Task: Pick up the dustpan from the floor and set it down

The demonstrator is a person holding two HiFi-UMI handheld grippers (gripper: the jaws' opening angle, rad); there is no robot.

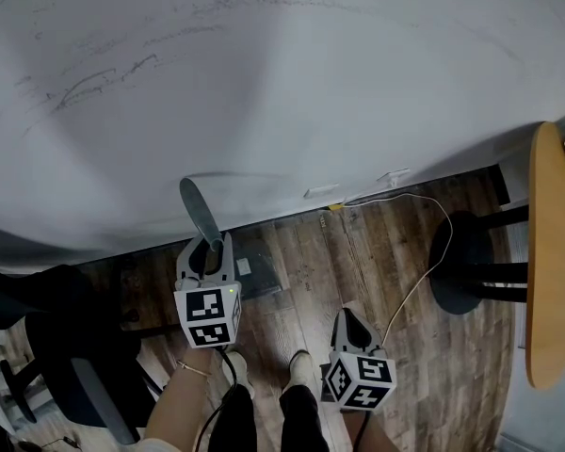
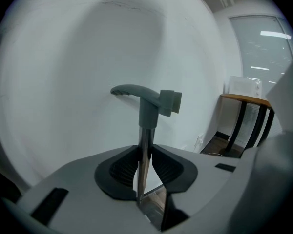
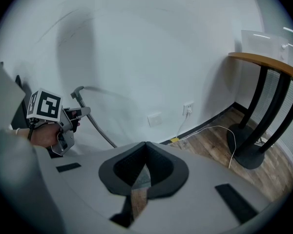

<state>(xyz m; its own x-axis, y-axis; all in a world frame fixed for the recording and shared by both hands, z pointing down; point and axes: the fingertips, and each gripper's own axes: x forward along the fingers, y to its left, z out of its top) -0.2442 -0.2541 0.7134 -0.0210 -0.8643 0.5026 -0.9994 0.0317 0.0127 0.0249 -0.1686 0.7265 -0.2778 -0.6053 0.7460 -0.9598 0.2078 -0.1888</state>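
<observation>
head view: left gripper clamped on dustpan handle, just under grey grip; pan end low at wood floor by wall base. right gripper lower right, apart from dustpan, nr shoes.
left gripper view: pads pinched on metal pole, grey grip above, white wall behind.
right gripper view: jaws together, nothing btwn. left gripper w/ pole at left; white cable on floor, round table at right.
</observation>
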